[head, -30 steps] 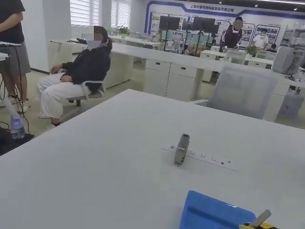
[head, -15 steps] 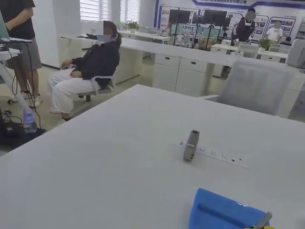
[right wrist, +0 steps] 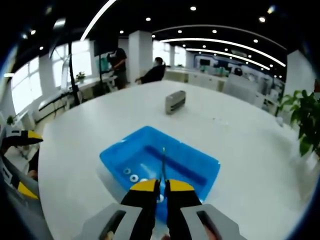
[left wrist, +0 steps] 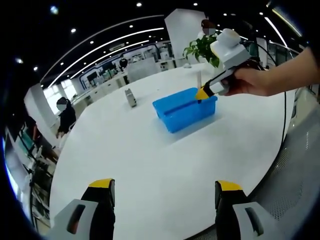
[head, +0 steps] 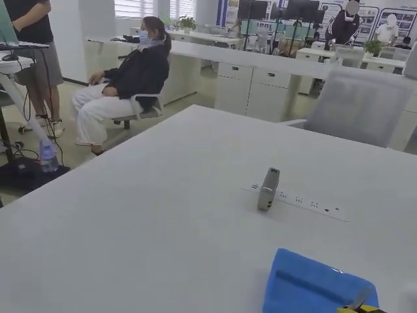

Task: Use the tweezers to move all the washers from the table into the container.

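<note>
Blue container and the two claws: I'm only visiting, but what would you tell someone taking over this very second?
Right claw: shut on the tweezers, tips over the blue container.
Left claw: open, holding nothing, low over the white table.
Done: at least three washers lie in the container.
Left: I cannot tell whether any washers lie on the table. Scan it, then carry any over with the tweezers.

With the right gripper (right wrist: 161, 186) nearly closed, pinches slim tweezers (right wrist: 163, 162) pointing out over a blue container (right wrist: 116, 161) on the white table (right wrist: 240, 130). Shows a few washers (right wrist: 131, 175) on the container floor, beside the tweezers; grey box (right wrist: 175, 101) beyond.
</note>
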Motion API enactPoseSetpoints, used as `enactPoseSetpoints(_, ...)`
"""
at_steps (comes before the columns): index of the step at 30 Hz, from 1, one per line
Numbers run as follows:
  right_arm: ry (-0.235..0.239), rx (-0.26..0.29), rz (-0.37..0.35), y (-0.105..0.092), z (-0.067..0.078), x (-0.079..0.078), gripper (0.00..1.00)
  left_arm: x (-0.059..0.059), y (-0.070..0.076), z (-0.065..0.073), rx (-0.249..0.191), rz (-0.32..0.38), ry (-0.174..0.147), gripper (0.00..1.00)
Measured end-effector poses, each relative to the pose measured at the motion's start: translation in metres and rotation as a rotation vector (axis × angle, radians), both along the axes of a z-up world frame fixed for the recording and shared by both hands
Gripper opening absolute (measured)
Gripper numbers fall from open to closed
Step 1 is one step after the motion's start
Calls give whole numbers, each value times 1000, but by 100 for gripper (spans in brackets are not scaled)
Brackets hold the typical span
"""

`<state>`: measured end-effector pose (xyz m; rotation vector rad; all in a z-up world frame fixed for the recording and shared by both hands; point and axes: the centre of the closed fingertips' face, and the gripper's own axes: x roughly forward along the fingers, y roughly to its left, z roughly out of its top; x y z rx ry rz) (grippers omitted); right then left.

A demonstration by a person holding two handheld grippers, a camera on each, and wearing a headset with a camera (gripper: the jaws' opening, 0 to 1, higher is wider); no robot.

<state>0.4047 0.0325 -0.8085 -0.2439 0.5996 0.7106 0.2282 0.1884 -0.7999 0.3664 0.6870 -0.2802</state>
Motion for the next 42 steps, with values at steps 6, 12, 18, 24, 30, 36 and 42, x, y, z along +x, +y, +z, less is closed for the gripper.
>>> enactPoseSetpoints(6,11,-12,1,1,-5,0,3,0,1,0,1,2,2,84)
enactPoseSetpoints(12,15,-11,-4,-1,-6,0,3,0,2,1,2,6,-2,83)
enactPoseSetpoints(18,15,-25,-5,-2,-5,0,4,0,2,2,0,6,-7,83)
enactPoseSetpoints(24,-36,-5,13,3,17,-1,3,1,2,2,2,5,-10,83)
enactPoseSetpoints(30,-123,-39,138,8,47,-18,3,1,0,2,5,-5,-15,83)
enactPoseSetpoints(36,-130,-73,227,10,56,-41,3,1,-2,3,-3,-11,-18,82)
enactPoseSetpoints(42,-127,-193,364,9,45,-72,2,1,-2,5,-4,-11,-27,81)
